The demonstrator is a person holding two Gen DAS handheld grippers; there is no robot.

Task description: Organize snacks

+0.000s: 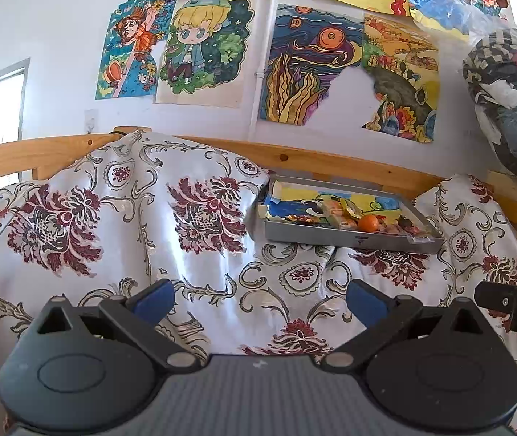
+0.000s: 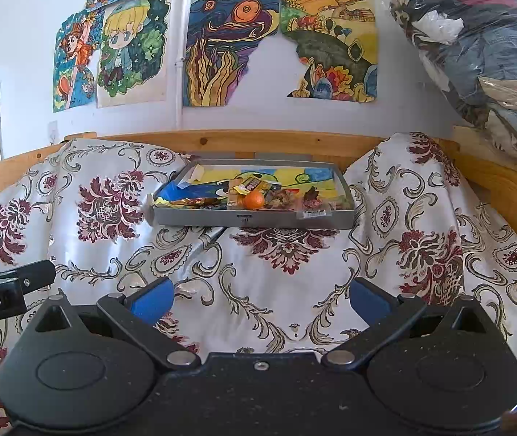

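Nearest to us, our left gripper [image 1: 260, 299] and our right gripper [image 2: 261, 299] both hover over the flowered bedcover [image 2: 258, 272] with their blue-padded tongs spread wide and nothing between them. Farther off, against the wooden bed rail [image 2: 276, 141], sits the shallow grey tray [image 2: 255, 221], between two covered mounds. The snacks [image 2: 276, 196] lie inside it, bunched toward its front right part: a small orange [image 2: 253, 200], wrapped bars and crinkly packets overlapping one another. Whether that heap awaits sorting or is the sorted result, we cannot tell. If we reach in, we judge it best to come low over the front wall, single out one packet at its edge, and close gently, since the wrappers look slippery and the orange could roll.
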